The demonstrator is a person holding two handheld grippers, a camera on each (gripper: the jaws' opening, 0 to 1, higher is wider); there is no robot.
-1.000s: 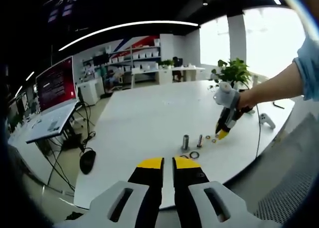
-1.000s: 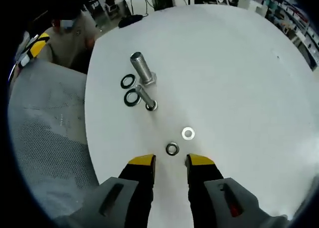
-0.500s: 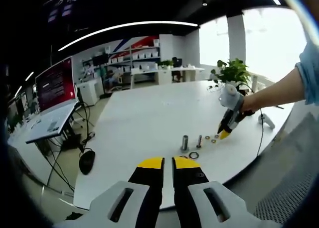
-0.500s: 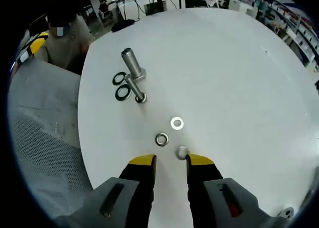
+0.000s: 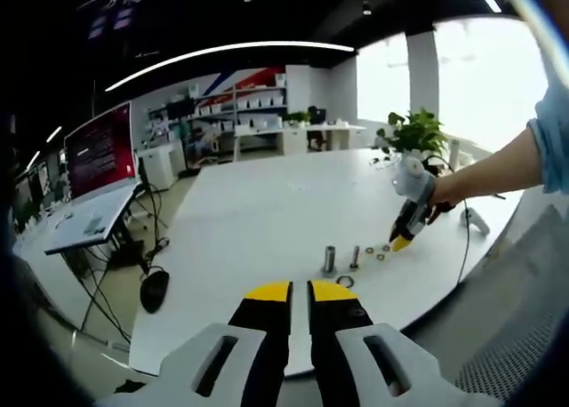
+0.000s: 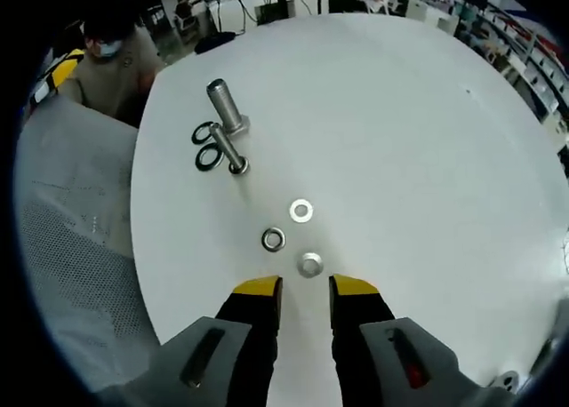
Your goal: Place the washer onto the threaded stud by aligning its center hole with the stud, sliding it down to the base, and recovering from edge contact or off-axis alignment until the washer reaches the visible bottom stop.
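On the white table (image 6: 427, 140) a thick metal stud (image 6: 227, 107) and a thinner threaded stud (image 6: 229, 149) stand upright, with two dark rings (image 6: 206, 146) beside them. Three silver washers lie nearer: one (image 6: 310, 265) just ahead of my right gripper (image 6: 305, 288), which is open and holds nothing, then another (image 6: 274, 239) and a third (image 6: 301, 211). In the left gripper view, my left gripper (image 5: 300, 293) hovers off the table's near edge, jaws close together and empty. There the right gripper (image 5: 402, 238) points down at the washers (image 5: 380, 252), right of the studs (image 5: 330, 258).
A grey mesh chair (image 6: 71, 247) sits off the table's edge, with a person (image 6: 111, 51) behind it. A potted plant (image 5: 413, 131), a white controller (image 5: 476, 216) and a cable lie on the table's far right. A desk with a red screen (image 5: 98, 149) stands to the left.
The right gripper view has drawn back from the studs, and a third washer has come into sight just ahead of its tips. The left gripper has held still.
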